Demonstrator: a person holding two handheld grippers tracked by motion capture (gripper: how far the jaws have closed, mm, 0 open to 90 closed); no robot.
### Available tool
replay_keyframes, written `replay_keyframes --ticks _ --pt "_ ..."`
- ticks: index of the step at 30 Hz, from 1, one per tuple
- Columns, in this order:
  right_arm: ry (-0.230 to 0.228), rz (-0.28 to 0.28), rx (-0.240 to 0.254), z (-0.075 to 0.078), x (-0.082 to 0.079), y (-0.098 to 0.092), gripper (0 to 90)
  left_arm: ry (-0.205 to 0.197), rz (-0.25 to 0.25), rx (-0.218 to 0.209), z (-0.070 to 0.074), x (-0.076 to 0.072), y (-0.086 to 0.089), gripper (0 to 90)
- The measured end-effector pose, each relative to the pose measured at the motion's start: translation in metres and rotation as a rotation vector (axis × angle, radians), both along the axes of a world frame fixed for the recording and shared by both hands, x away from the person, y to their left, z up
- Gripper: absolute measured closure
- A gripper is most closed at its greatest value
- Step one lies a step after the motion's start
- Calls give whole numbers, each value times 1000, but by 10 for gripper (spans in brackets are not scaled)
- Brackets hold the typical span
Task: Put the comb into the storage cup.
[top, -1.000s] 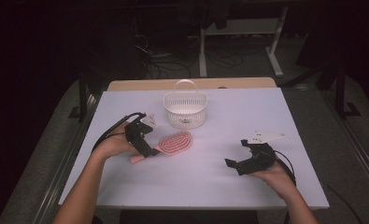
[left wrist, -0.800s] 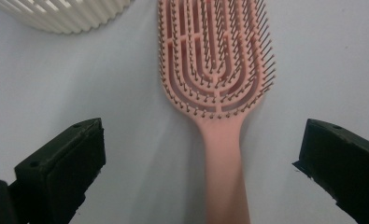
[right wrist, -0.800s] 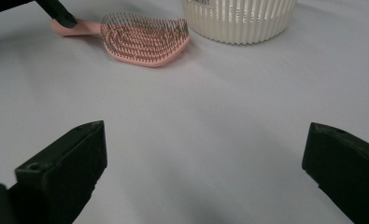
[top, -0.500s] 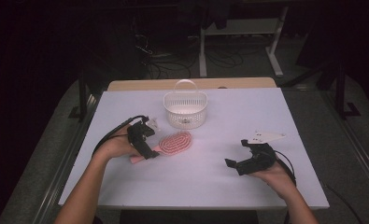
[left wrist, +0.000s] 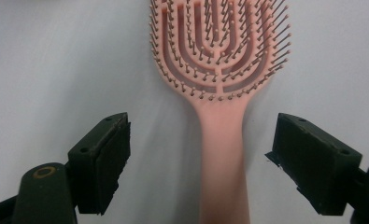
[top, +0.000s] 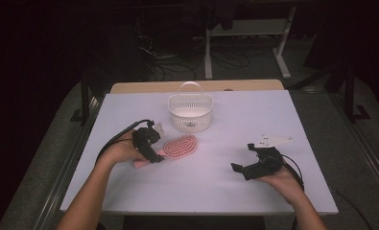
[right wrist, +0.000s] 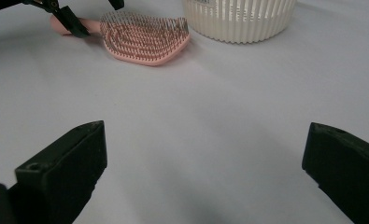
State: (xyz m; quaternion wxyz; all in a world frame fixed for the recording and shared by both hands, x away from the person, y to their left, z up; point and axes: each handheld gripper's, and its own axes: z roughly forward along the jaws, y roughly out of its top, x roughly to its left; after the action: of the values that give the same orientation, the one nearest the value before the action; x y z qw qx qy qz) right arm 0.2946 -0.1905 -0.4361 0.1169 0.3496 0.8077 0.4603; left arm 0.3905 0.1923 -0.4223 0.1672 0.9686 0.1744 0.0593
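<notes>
A pink hairbrush [top: 181, 145] lies bristles up on the white table [top: 211, 191], left of centre. In the left gripper view its handle [left wrist: 222, 154] runs up between the two jaws with a clear gap on each side. My left gripper [top: 152, 156] stands over that handle. Its jaws have just been closing, and the pads [left wrist: 112, 158] do not touch the handle. My right gripper [top: 240, 167] rests open at the right of the table, with bare table between its jaws. From the right gripper view I see the brush [right wrist: 145, 37] and the left gripper [right wrist: 70, 21] far off.
A white slatted basket [top: 190, 112] with a hoop handle stands behind the brush at the table's middle back; its wall [right wrist: 240, 21] shows in the right gripper view. Cables trail from both grippers. Dark floor and desk legs lie beyond the far edge.
The left hand has edged slightly lower over the brush handle. The brush, the basket and the right hand have kept still.
</notes>
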Motion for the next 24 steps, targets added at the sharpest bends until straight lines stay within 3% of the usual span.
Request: replay_keyframes --ticks 12,24 --pt "0 0 2 0 0 0 0 22 6 3 -1 0 -2 346" --pt "1 -1 2 0 0 0 0 38 -13 43 -6 -1 -7 456"
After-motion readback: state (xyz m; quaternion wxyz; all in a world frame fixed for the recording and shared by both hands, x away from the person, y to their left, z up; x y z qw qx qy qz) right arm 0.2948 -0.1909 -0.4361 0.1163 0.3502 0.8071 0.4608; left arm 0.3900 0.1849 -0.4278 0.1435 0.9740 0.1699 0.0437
